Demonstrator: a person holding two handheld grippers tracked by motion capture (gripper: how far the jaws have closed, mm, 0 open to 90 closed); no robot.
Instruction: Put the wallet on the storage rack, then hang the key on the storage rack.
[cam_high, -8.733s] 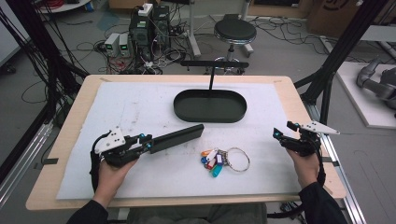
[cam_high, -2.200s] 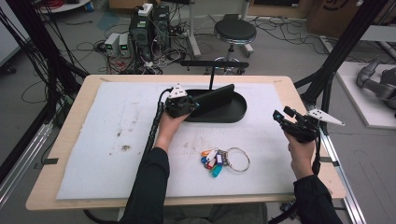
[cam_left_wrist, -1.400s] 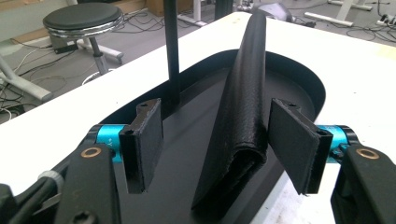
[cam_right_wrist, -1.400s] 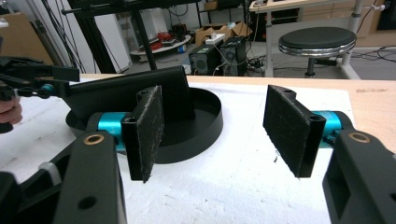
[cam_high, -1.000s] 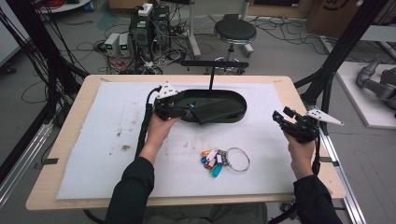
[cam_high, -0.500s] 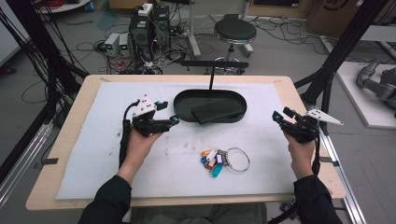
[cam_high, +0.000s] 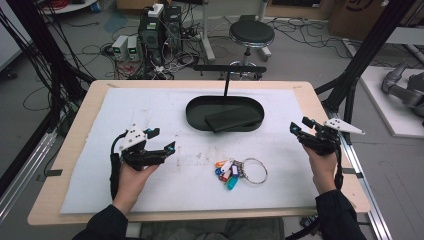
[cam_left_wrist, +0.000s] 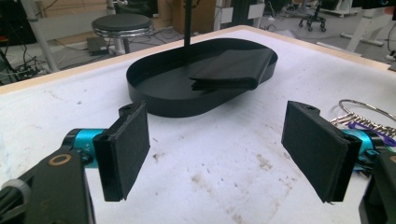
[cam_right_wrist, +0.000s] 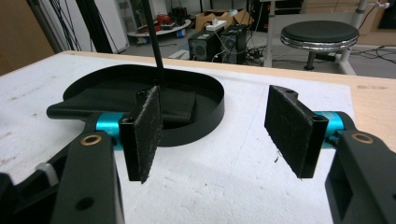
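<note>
Left gripper (cam_high: 162, 141): we see it on the white mat, jaws wide apart after just opening, nothing between the pads (cam_left_wrist: 125, 150).
Right gripper (cam_high: 299, 131): we find its jaws spread wide as well, empty, held above the mat's right edge.
Black wallet (cam_high: 233, 119): it lies flat inside the black oval tray (cam_high: 197, 109), leaning on the tray's near rim; from the left gripper it sits ahead and off to the right, well apart.
Tray from the right gripper: ahead and to its left, with the wallet (cam_right_wrist: 121, 102) showing behind the left jaw.
Key ring (cam_high: 240, 170): with coloured tags, it rests on the mat between the two grippers, nearer the person than the tray; in the left gripper view it peeks out just behind the right jaw (cam_left_wrist: 369, 116).
White mat (cam_high: 150, 105): stained in front of the left gripper.
</note>
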